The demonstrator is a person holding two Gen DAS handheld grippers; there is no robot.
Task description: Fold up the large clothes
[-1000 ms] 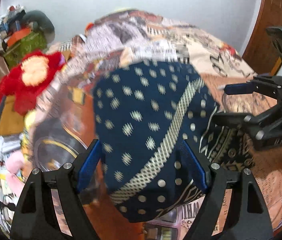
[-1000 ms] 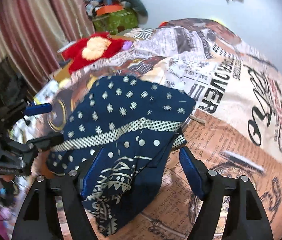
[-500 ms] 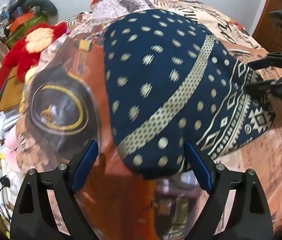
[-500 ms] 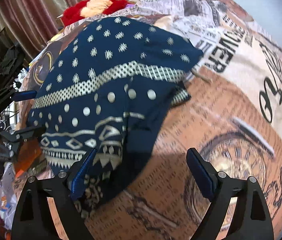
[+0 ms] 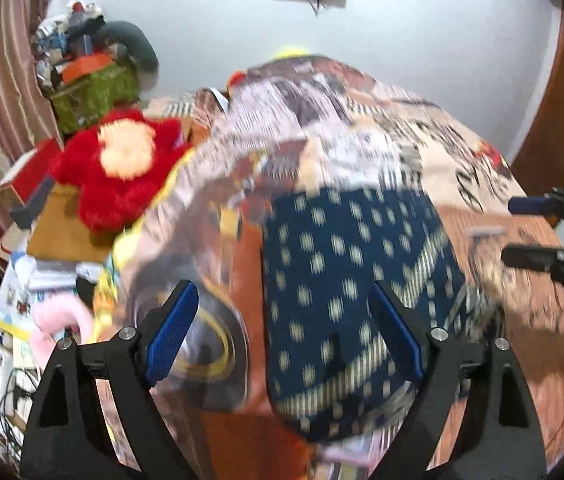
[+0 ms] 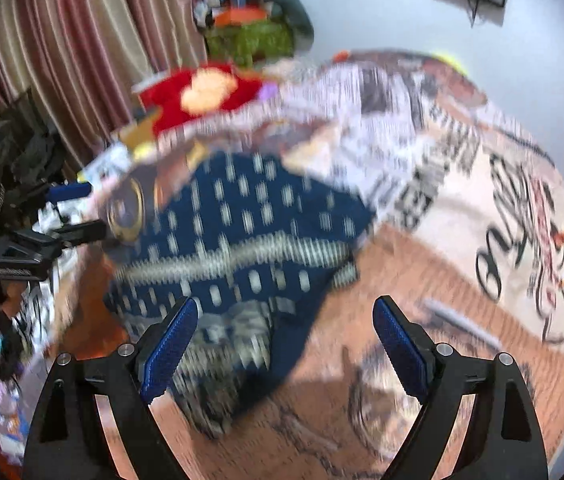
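Note:
A folded navy garment (image 5: pixel 345 292) with cream dots and a patterned band lies on the printed bedspread (image 5: pixel 361 128). It also shows in the right wrist view (image 6: pixel 238 256). My left gripper (image 5: pixel 285 336) is open and empty, held above the garment's near edge. My right gripper (image 6: pixel 282 348) is open and empty, above the garment's patterned end. Each gripper shows in the other's view: the right gripper (image 5: pixel 529 228) at the far right, the left gripper (image 6: pixel 74 212) at the far left. Both views are motion-blurred.
A red plush toy (image 5: pixel 118 168) lies at the bed's left edge, with boxes and books (image 5: pixel 62 236) beside it. A green box (image 5: pixel 94 92) with clutter stands by the striped curtain (image 6: pixel 74 56). A wooden door (image 5: pixel 561 100) is at right.
Both grippers have lifted and pulled back from the garment, so it looks smaller and lower in both views. The wall and curtain have come into view. Both stayed open.

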